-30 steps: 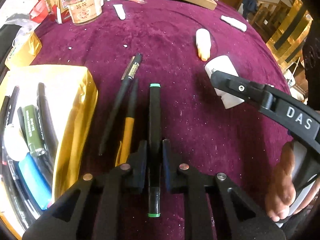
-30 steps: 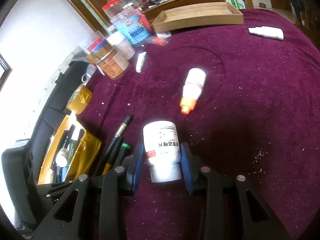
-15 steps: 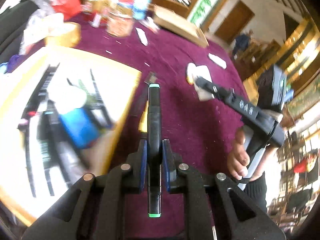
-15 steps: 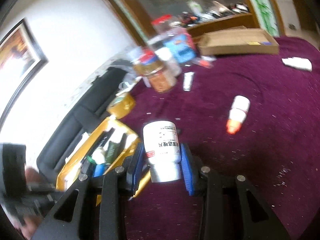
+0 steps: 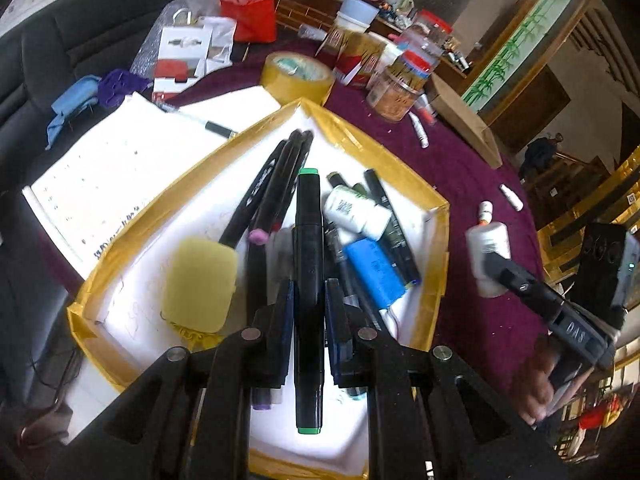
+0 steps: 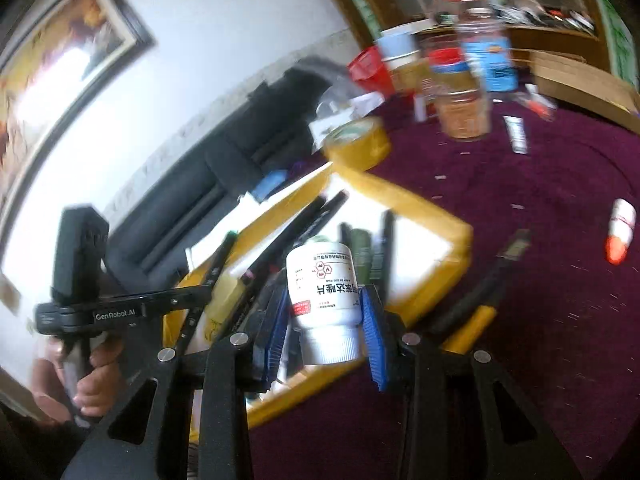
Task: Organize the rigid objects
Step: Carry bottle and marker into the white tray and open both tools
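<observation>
Left wrist view, left to right. White papers (image 5: 120, 168) lie on the table (image 5: 460, 168) beside the gold-rimmed tray (image 5: 438, 240). In the tray: yellow sponge (image 5: 198, 284), a bundle of dark markers (image 5: 276, 184), small white bottle (image 5: 352, 212), blue block (image 5: 374, 274). Left claw (image 5: 308, 300) is pinching a black marker with green ends (image 5: 308, 240), held above the tray contents, long axis pointing away from the camera. Tape roll (image 5: 298, 76) sits beyond the tray's far corner. Further right, the right claw (image 5: 490, 264) carries a white pill bottle (image 5: 486, 240) over the maroon cloth just beside the tray's right rim.

Right wrist view, left to right. Left claw unit (image 6: 188, 300) with hand (image 6: 96, 380) is at the tray's left side. Right claw (image 6: 326, 320) has blue pads (image 6: 370, 336) pressed on the white pill bottle (image 6: 324, 284), cap toward the camera, above the tray's near edge (image 6: 456, 272). Two pens (image 6: 476, 300) lie on the cloth right of the tray; an orange-tipped bottle (image 6: 620, 232) lies well apart.
</observation>
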The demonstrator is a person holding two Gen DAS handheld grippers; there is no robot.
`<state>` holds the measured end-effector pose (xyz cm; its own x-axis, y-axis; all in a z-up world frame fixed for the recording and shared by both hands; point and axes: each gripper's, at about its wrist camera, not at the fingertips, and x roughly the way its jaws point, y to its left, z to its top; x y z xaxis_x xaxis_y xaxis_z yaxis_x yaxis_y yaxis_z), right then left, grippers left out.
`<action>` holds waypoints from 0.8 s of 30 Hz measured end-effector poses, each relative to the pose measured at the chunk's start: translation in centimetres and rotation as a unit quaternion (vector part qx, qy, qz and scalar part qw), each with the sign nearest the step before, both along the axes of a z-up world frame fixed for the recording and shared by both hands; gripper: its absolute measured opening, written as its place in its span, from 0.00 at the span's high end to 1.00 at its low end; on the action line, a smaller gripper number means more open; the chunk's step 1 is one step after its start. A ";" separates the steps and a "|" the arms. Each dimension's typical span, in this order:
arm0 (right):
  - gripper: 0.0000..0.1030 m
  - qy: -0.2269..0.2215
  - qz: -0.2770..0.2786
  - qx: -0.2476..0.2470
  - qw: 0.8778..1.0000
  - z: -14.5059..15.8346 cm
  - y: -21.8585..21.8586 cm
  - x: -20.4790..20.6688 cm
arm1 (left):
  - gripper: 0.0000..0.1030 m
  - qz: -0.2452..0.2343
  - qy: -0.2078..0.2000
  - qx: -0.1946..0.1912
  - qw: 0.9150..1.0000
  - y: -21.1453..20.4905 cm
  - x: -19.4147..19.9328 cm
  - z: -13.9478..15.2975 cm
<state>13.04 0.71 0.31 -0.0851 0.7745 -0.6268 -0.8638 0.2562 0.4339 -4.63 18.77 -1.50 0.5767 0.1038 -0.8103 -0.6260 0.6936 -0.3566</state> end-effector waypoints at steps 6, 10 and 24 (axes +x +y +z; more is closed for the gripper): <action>0.69 -0.007 0.026 -0.040 0.999 -2.3 3.8 -3.4 | 0.88 -0.006 0.014 -0.015 1.000 0.5 -0.3 -1.4; 0.69 -0.031 0.012 -0.071 0.997 -3.4 4.7 -3.8 | 0.88 -0.012 0.021 -0.026 0.999 0.6 0.2 -2.5; 0.61 -0.068 0.019 -0.099 0.993 -3.9 5.1 -5.3 | 0.87 -0.015 0.047 0.011 0.999 0.2 0.4 -3.1</action>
<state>7.73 5.84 -3.61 -0.0168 0.6329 -0.7741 -0.9215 0.2906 0.2576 -4.26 18.95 -4.62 0.5015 0.1053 -0.8587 -0.6347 0.7193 -0.2825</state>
